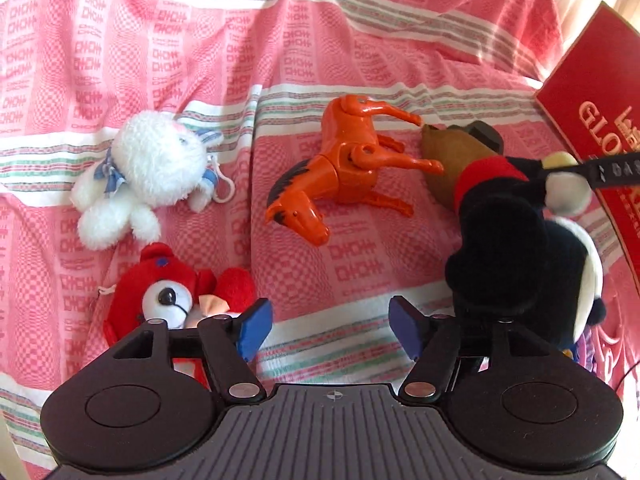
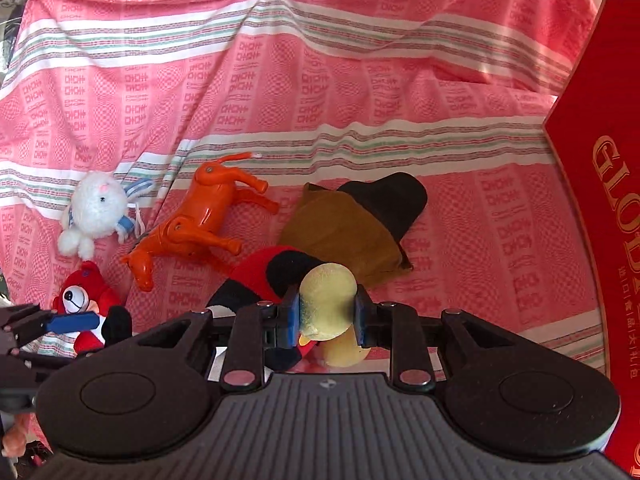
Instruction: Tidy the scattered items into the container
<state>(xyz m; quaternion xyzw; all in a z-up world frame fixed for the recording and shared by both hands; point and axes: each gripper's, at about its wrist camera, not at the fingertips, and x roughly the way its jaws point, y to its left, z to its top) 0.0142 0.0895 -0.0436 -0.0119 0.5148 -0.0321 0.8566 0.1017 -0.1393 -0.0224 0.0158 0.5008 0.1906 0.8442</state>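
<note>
right gripper [image 2: 327, 314] squeezes the soft yellow foot of the fuzzy black plush toy [image 2: 256, 280], just by the red box [image 2: 600, 200] | left gripper [image 1: 330, 330] is wide open, holding nothing, over the pink cloth [image 1: 280, 60] | hard shiny orange horse [image 1: 344, 160], fluffy white bunny [image 1: 148, 168] and red bear [image 1: 172, 296] lie nearby

White bunny plush [image 1: 144, 176], red bear plush [image 1: 172, 292], orange toy horse [image 1: 344, 168] lie scattered beside the red box [image 2: 600, 200]; black-and-red plush [image 2: 276, 276] hangs lifted.
</note>
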